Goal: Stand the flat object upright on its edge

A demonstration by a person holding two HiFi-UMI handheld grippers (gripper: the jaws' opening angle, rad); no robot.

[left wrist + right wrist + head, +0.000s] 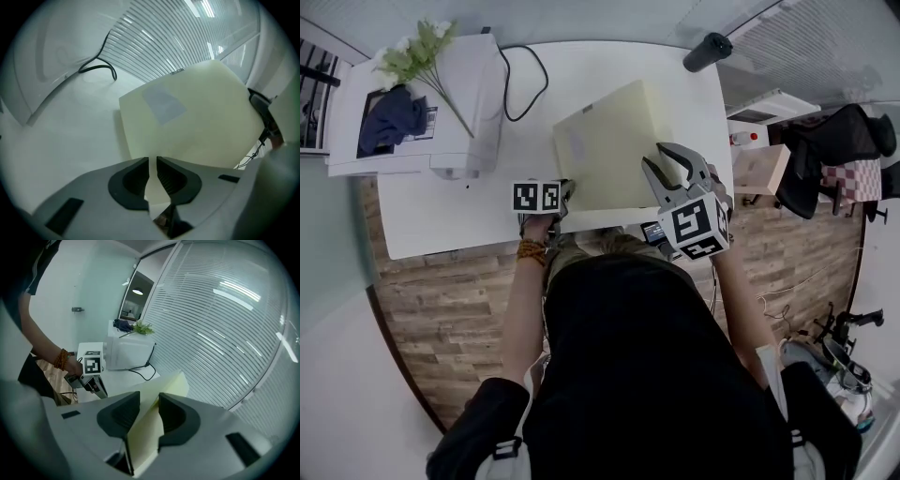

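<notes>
1. A pale yellow board (609, 150) is found at the surface's (441, 211) front edge, right of centre, with its broad face upward.
2. Its near-left corner is clamped between the left gripper's (565, 192) jaws.
3. Its right edge is held in the right gripper's (656, 156) jaws, and the gap between them is filled by the board.

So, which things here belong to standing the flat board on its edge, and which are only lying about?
Belong to the job: pale yellow board; left tongs and right tongs, both closed on it.
Lying about: white printer, flowers, dark cloth, black cable, black cylinder.
</notes>
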